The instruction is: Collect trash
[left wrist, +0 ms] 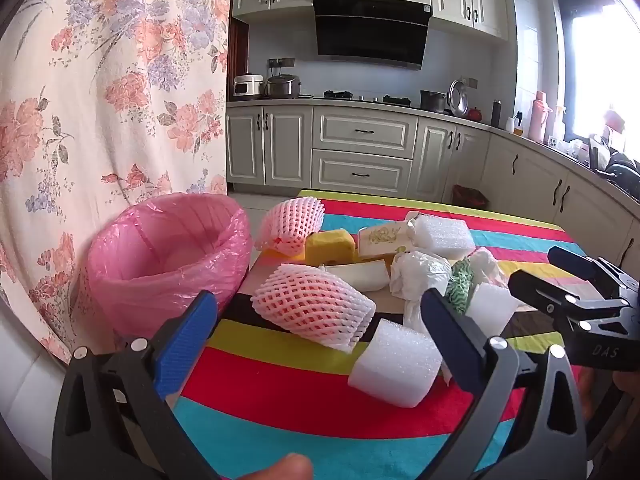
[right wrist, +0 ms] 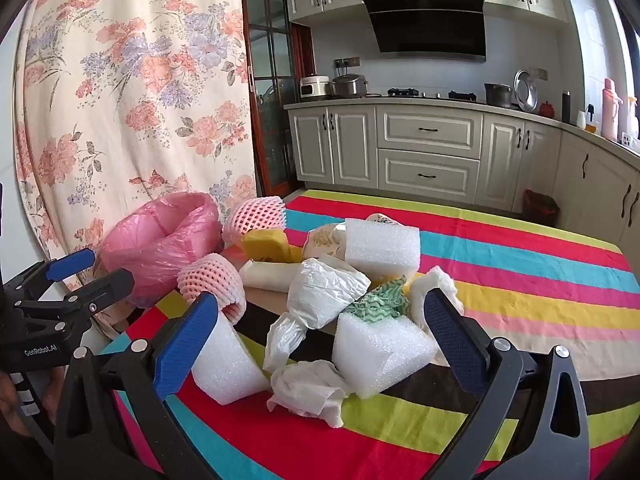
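A heap of trash lies on the striped tablecloth (left wrist: 280,392): two pink foam fruit nets (left wrist: 316,308) (left wrist: 290,224), white foam blocks (left wrist: 396,364) (right wrist: 378,350), crumpled white paper (right wrist: 326,290), a yellow sponge (left wrist: 330,245) and a green patterned wad (right wrist: 380,298). A bin lined with a pink bag (left wrist: 168,256) stands at the table's left edge. My left gripper (left wrist: 320,332) is open, held just above the near pink net and a foam block. My right gripper (right wrist: 320,332) is open over the paper and foam pieces, holding nothing.
A floral curtain (left wrist: 100,80) hangs right behind the pink-lined bin. Kitchen cabinets (left wrist: 360,152) and a counter with pots run along the back and right. The right gripper's body (left wrist: 592,304) shows at the right of the left wrist view.
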Demonstrator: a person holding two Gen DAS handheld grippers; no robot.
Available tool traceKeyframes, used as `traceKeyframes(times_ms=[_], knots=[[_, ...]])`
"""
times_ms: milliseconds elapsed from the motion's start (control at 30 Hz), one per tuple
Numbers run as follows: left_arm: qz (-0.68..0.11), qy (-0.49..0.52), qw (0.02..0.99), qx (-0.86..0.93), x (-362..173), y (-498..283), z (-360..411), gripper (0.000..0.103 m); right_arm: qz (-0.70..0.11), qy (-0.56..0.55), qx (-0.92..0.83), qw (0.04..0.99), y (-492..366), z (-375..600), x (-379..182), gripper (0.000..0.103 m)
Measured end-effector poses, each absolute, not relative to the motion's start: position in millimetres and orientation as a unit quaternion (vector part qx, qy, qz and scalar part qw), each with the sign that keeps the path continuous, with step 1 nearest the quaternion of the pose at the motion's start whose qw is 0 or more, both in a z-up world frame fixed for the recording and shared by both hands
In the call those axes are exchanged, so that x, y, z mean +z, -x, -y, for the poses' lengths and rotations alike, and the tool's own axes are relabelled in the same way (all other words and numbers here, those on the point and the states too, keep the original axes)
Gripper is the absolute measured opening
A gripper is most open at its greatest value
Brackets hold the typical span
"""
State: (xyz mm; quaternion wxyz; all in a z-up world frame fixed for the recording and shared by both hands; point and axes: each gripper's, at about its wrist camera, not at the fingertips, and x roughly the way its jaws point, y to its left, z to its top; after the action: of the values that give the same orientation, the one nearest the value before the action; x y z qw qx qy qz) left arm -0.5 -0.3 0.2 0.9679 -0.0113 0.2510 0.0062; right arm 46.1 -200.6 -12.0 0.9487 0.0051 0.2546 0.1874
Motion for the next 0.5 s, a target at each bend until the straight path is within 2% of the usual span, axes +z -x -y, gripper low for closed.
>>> traceKeyframes(times_ms=[500], knots=[[-0.254,0.018,0.967,0.007,-3.4,3.6,-2.5,0.099,-0.255,-0.003,0.186,0.949,-45.8,199.5,-12.8,0.096]])
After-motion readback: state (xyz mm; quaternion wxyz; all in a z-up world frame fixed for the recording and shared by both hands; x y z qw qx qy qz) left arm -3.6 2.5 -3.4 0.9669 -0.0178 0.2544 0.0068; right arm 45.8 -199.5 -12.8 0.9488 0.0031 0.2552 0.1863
